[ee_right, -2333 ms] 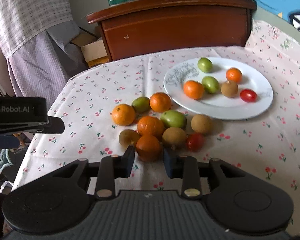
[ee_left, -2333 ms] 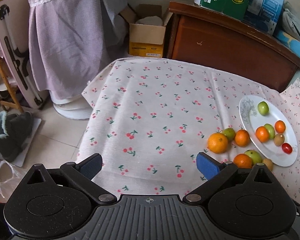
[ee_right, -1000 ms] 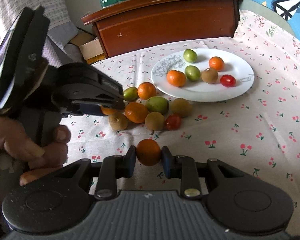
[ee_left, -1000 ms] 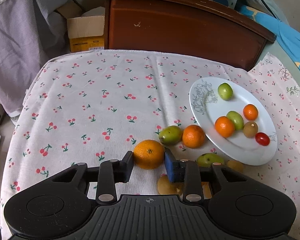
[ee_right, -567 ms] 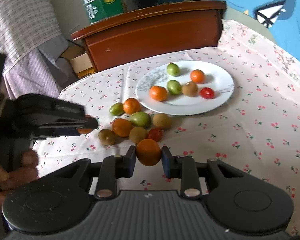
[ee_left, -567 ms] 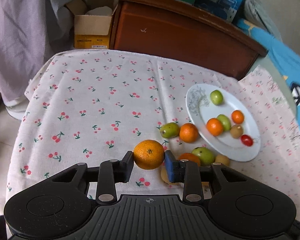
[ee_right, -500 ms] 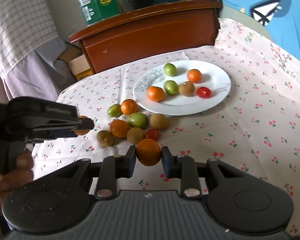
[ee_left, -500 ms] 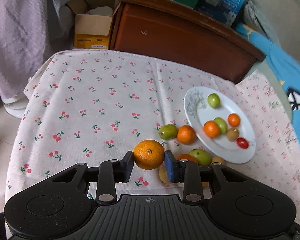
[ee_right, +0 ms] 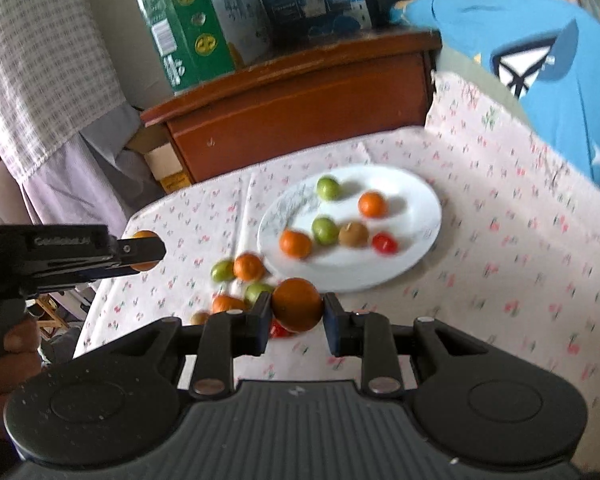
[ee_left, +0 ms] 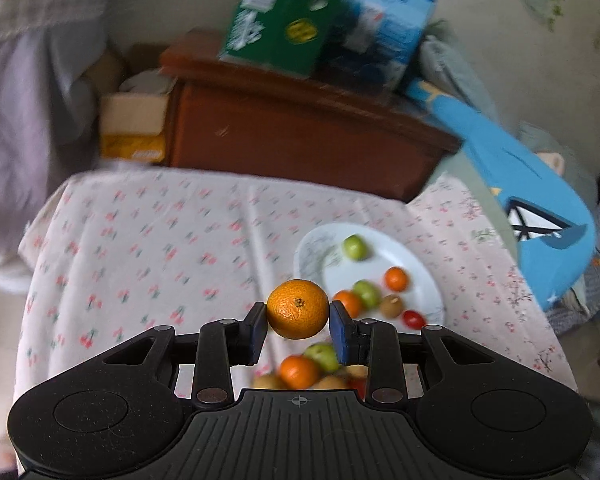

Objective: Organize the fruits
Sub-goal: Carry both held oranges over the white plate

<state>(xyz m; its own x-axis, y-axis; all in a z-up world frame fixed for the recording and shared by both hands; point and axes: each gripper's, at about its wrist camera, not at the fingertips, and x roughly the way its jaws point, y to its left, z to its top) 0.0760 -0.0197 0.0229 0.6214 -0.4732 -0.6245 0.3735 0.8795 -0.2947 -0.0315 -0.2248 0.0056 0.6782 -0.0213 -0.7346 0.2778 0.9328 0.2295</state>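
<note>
On the left, the left gripper (ee_left: 298, 316) is clamped on a large orange (ee_left: 298, 309), its blue pads pressing both sides. A second ago that orange sat on the cherry-print cloth (ee_left: 148, 248) with the jaws around it; now it hangs clear of the cloth, so the pick is done. The right wrist view shows the same gripper from the side at far left (ee_right: 140, 250), with a sliver of orange behind its finger and a hand (ee_right: 8, 356) below it.

In the middle, near the grippers, the loose pile (ee_right: 240, 280) of oranges, green fruits, a brown one and a red one lies on the cloth just left of the plate. It has lost two fruits and the rest wait.

The right gripper (ee_right: 296, 312) is closed on a smaller orange (ee_right: 297, 304), which has also been raised well above the cloth since a second ago.

To the right and farther off, the white plate (ee_right: 412, 240) carries six fruits: two green, two orange, one brown, one red tomato. Its count is unchanged.

Both oranges look ready to be carried over to the plate, which has bare room along its right side.
</note>
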